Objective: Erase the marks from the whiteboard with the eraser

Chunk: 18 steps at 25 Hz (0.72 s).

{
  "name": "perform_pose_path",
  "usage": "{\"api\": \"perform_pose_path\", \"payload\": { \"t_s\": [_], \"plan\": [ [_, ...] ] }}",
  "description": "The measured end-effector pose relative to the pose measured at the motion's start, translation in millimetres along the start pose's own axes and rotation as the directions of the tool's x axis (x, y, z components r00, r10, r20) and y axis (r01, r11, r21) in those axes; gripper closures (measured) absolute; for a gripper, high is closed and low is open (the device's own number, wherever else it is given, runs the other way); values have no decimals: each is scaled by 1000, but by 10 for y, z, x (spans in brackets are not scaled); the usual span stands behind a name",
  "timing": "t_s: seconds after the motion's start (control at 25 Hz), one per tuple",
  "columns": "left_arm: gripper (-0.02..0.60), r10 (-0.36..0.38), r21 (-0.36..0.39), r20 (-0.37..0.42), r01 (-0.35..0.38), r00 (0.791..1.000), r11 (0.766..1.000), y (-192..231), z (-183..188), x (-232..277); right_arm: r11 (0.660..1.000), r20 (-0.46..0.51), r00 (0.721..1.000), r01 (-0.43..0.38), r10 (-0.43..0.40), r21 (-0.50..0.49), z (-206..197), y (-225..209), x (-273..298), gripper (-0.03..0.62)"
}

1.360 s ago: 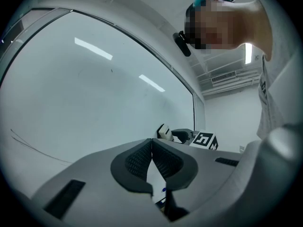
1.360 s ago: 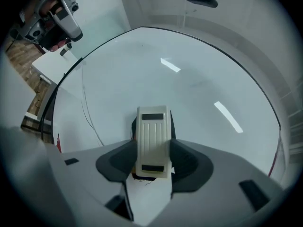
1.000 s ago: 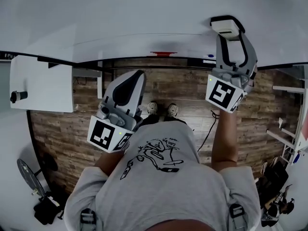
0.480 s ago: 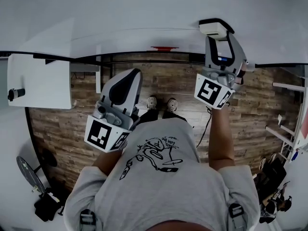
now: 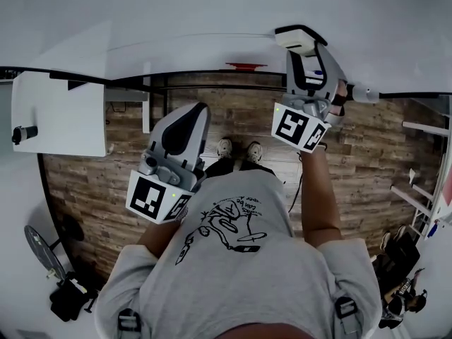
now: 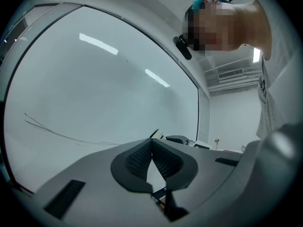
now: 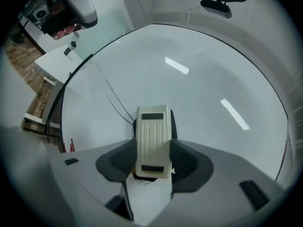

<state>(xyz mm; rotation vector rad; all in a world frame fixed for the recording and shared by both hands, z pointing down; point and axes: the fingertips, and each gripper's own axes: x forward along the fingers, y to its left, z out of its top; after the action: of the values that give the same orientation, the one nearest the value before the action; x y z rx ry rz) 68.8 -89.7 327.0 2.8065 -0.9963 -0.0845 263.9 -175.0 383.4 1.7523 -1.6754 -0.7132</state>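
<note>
Cream eraser (image 7: 152, 131) clamped in right gripper (image 7: 152, 157), against whiteboard (image 7: 203, 79); left gripper (image 6: 152, 144) jaws together, empty.

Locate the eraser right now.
Right gripper view: the eraser sits clamped in the right tool, against the whiteboard, next to thin dark lines.

We note right gripper (image 5: 308, 54) up at whiteboard (image 5: 176, 20), eraser (image 5: 298, 39) at its tip; left gripper (image 5: 191, 122) low over wood floor (image 5: 85, 182).
</note>
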Motion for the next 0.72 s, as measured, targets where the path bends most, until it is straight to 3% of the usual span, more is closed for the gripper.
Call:
{"api": "perform_pose_path", "payload": {
  "t_s": [0.32, 0.72],
  "plan": [
    [560, -3, -9, -12, 3, 1000, 1000, -14, -24, -52, 1000, -10, 1000, -9, 9, 9, 34, 134, 45, 370],
    [560, 6, -6, 0, -6, 1000, 1000, -3, 34, -99, 992, -14, 994, -113, 113, -54, 41, 725, 102, 370]
  ]
}}
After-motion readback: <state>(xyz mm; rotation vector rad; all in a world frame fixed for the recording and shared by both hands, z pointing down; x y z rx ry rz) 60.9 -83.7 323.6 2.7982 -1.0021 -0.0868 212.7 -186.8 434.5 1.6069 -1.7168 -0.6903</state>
